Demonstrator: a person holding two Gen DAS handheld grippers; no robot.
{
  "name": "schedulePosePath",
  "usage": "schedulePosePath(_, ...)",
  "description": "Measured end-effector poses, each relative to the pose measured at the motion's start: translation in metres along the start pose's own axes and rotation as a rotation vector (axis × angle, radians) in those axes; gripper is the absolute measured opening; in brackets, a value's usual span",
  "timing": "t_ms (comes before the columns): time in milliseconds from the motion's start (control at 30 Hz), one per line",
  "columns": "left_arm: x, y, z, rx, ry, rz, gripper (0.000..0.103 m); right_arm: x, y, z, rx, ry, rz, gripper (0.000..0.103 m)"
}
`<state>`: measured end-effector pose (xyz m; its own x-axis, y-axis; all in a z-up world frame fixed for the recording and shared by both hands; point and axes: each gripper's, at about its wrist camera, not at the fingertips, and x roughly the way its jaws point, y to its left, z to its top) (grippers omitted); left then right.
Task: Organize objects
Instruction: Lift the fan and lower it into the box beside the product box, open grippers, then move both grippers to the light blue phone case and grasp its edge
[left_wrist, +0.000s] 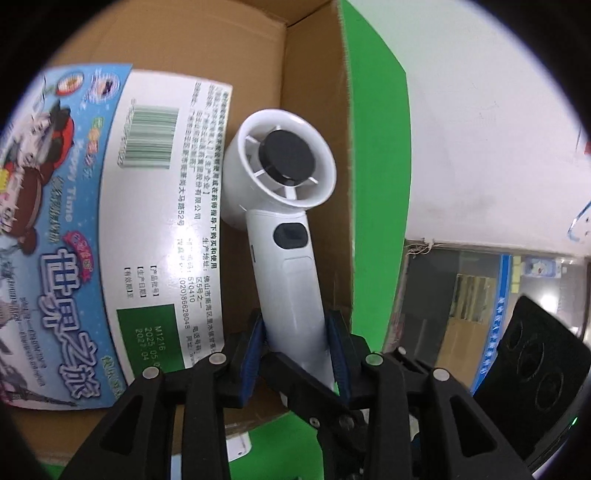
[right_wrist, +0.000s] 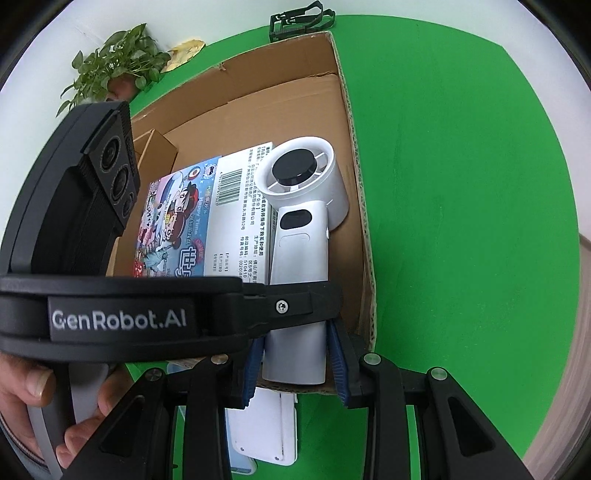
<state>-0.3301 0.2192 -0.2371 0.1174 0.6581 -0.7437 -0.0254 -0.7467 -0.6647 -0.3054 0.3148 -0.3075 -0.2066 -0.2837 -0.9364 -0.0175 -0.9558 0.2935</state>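
Note:
A white handheld fan (left_wrist: 284, 206) with a black hub is inside an open cardboard box (left_wrist: 317, 92), along its right wall. My left gripper (left_wrist: 295, 354) is shut on the fan's handle, blue pads on both sides. In the right wrist view the fan (right_wrist: 303, 206) lies in the box (right_wrist: 354, 155) beside a colourful printed carton (right_wrist: 207, 218). The carton also shows in the left wrist view (left_wrist: 122, 206). My right gripper (right_wrist: 297, 365) hovers above the left gripper's body (right_wrist: 147, 314); its blue pads frame the handle end, and whether they grip it cannot be told.
The box sits on a green mat (right_wrist: 461, 206). A white device (right_wrist: 266, 432) lies on the mat below the box. A potted plant (right_wrist: 114, 62) and a black frame (right_wrist: 299, 20) stand beyond the mat. A small cardboard box (right_wrist: 155, 147) sits inside at the left.

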Motion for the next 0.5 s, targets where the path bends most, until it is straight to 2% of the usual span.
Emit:
schedulePosePath(100, -0.017, -0.013, -0.006, 0.057, -0.047, 0.028, 0.032, -0.003, 0.002, 0.001, -0.002, 0.002, -0.016, 0.033)
schedulePosePath(200, -0.052, -0.035, -0.023, 0.147, -0.17, 0.079, 0.033, -0.014, 0.012, 0.001, -0.031, -0.03, -0.06, 0.034)
schedulePosePath(233, -0.07, -0.046, -0.032, 0.2, -0.229, 0.114, 0.036, -0.021, 0.015, 0.001, -0.039, -0.046, -0.072, 0.041)
schedulePosePath(267, -0.084, -0.056, -0.042, 0.245, -0.278, 0.15, 0.043, -0.036, 0.018, -0.004, -0.047, -0.079, -0.093, 0.059)
schedulePosePath(300, -0.102, -0.067, -0.055, 0.293, -0.341, 0.204, 0.049, -0.049, 0.02, -0.009, -0.052, -0.112, -0.104, 0.069)
schedulePosePath(333, -0.113, -0.074, -0.064, 0.322, -0.386, 0.234, 0.052, -0.067, 0.022, -0.017, -0.059, -0.152, -0.118, 0.089)
schedulePosePath(367, -0.131, -0.088, -0.08, 0.372, -0.459, 0.279, 0.061, -0.083, 0.026, -0.023, -0.071, -0.193, -0.136, 0.103)
schedulePosePath(400, -0.148, -0.093, -0.092, 0.41, -0.519, 0.319, 0.075, -0.103, 0.03, -0.033, -0.089, -0.238, -0.157, 0.102)
schedulePosePath(433, -0.167, -0.1, -0.106, 0.442, -0.591, 0.366, 0.081, -0.118, 0.035, -0.041, -0.103, -0.268, -0.177, 0.103)
schedulePosePath(467, -0.188, -0.108, -0.124, 0.475, -0.68, 0.406, 0.084, -0.136, 0.039, -0.051, -0.113, -0.297, -0.202, 0.103)
schedulePosePath(500, -0.208, -0.102, -0.129, 0.494, -0.723, 0.424, 0.084, -0.154, 0.043, -0.062, -0.119, -0.329, -0.223, 0.103)
